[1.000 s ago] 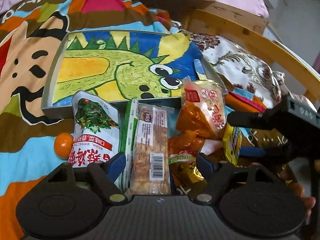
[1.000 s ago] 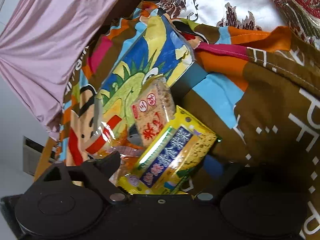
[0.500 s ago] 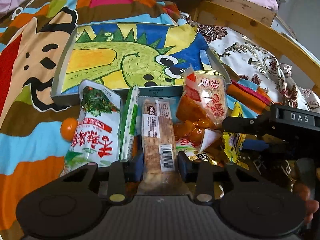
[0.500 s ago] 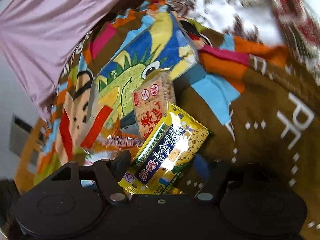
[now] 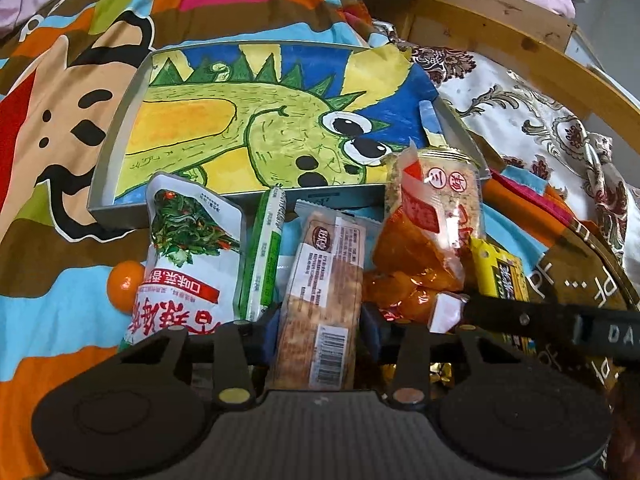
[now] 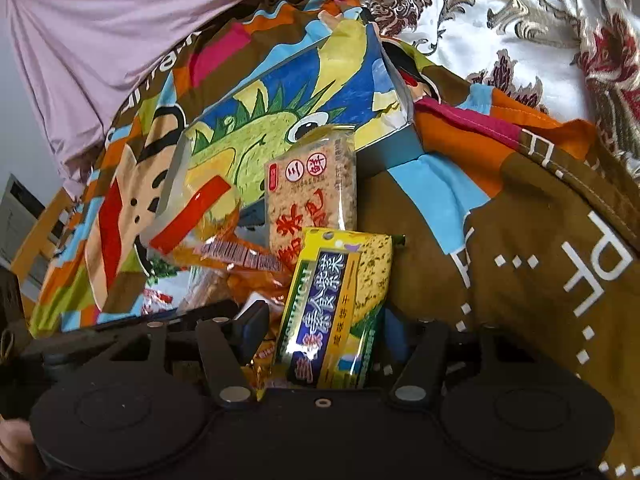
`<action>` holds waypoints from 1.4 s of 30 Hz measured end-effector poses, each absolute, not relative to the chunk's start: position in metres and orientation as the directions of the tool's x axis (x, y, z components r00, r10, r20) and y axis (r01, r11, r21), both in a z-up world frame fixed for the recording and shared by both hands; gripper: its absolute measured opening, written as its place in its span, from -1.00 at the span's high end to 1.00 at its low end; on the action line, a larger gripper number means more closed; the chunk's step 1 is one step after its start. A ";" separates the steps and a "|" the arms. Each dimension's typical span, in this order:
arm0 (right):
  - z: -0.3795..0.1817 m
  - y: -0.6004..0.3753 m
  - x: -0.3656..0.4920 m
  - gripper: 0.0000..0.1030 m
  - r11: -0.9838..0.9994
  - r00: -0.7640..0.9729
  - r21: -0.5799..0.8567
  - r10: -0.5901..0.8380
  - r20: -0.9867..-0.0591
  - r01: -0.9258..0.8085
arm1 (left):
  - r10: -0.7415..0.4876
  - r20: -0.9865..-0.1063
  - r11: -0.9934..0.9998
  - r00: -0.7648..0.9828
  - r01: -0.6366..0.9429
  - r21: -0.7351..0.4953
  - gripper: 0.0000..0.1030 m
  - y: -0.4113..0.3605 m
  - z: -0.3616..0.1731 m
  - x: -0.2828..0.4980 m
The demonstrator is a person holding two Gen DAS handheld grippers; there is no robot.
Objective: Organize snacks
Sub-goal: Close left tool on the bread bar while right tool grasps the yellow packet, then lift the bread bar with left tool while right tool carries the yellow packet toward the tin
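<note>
A pile of snack packets lies on a cartoon blanket in front of a shallow grey tray lined with a dinosaur drawing. My left gripper has its blue pads against both sides of a clear-wrapped biscuit bar; its jaws are opening very slightly. My right gripper straddles a yellow seaweed packet. Its jaws are closing, with a small gap still on the left side. Its black finger shows in the left wrist view. A rice cracker pack leans on the tray.
Left of the bar lie a white pouch with greens, a green stick packet and a small orange fruit. An orange bag sits to its right. A wooden bed rail and floral cloth border the right.
The left jaws came in from wide open onto the biscuit bar, and the hand shifted closer to the pile. The right jaws narrowed around the yellow packet while that wrist rolled.
</note>
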State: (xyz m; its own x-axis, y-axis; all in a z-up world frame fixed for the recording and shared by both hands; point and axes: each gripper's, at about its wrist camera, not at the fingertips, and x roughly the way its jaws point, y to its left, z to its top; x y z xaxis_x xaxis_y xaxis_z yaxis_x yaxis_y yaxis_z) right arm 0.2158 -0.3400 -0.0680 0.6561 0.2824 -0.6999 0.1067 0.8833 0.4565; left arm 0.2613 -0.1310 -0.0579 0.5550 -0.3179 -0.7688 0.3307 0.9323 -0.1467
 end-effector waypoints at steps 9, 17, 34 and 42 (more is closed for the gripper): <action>-0.067 -0.320 0.204 -0.11 0.946 0.663 0.317 0.195 -0.722 0.067 | -0.281 -0.770 0.948 0.573 0.291 -0.129 0.21 -0.132 -0.056 0.250; -0.055 -0.312 0.192 -0.05 0.969 0.701 0.247 0.169 -0.693 0.010 | -0.270 -0.785 0.960 0.558 0.221 -0.173 0.21 -0.127 -0.047 0.236; -0.055 -0.298 0.184 0.06 1.000 0.763 0.008 0.023 -0.647 -0.023 | -0.242 -0.772 0.970 0.588 0.144 -0.195 0.22 -0.114 -0.025 0.194; -0.046 -0.285 0.175 0.16 0.988 0.821 -0.144 -0.038 -0.569 -0.054 | -0.237 -0.751 0.971 0.616 0.123 -0.205 0.22 -0.106 -0.017 0.188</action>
